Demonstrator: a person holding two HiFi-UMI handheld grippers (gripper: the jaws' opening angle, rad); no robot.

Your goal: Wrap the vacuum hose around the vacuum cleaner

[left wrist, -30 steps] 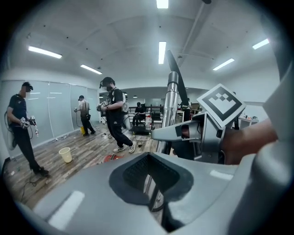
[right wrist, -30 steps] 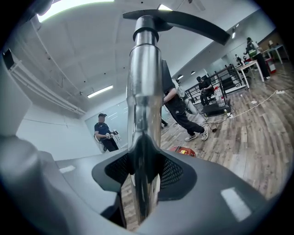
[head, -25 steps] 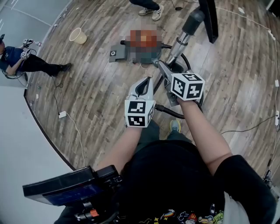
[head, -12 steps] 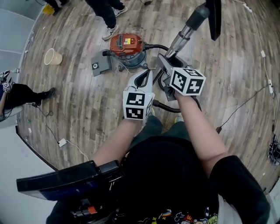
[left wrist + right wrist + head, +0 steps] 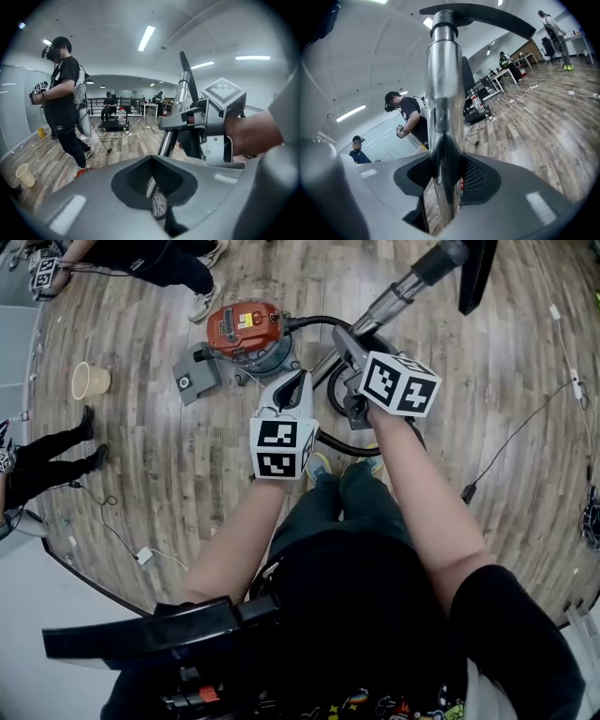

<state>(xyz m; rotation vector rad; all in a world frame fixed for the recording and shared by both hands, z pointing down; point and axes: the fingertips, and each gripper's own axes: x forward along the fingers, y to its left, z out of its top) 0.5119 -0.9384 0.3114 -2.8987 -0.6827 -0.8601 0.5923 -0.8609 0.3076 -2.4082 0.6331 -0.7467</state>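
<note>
The red vacuum cleaner (image 5: 242, 329) stands on the wood floor ahead of me. Its black hose (image 5: 317, 322) leaves the body and loops on the floor under my arms. My right gripper (image 5: 349, 345) is shut on the metal wand (image 5: 398, 294), which rises to the black floor nozzle (image 5: 475, 273). In the right gripper view the wand (image 5: 443, 93) stands upright, clamped in the right gripper (image 5: 445, 161). My left gripper (image 5: 301, 381) is shut with nothing in it, just left of the wand, pointing at the vacuum. In the left gripper view the left gripper (image 5: 153, 161) shows closed jaws.
A grey floor attachment (image 5: 195, 381) lies beside the vacuum. A beige cup (image 5: 90, 380) stands at the left. People stand at the top left (image 5: 169, 261) and left edge (image 5: 47, 465). Cables (image 5: 525, 423) and a white plug (image 5: 143, 556) lie on the floor.
The vacuum cleaner now sits nearer and further left in the head view. Both grippers keep their hold and spacing. A person near the vacuum has stepped away to the top left.
</note>
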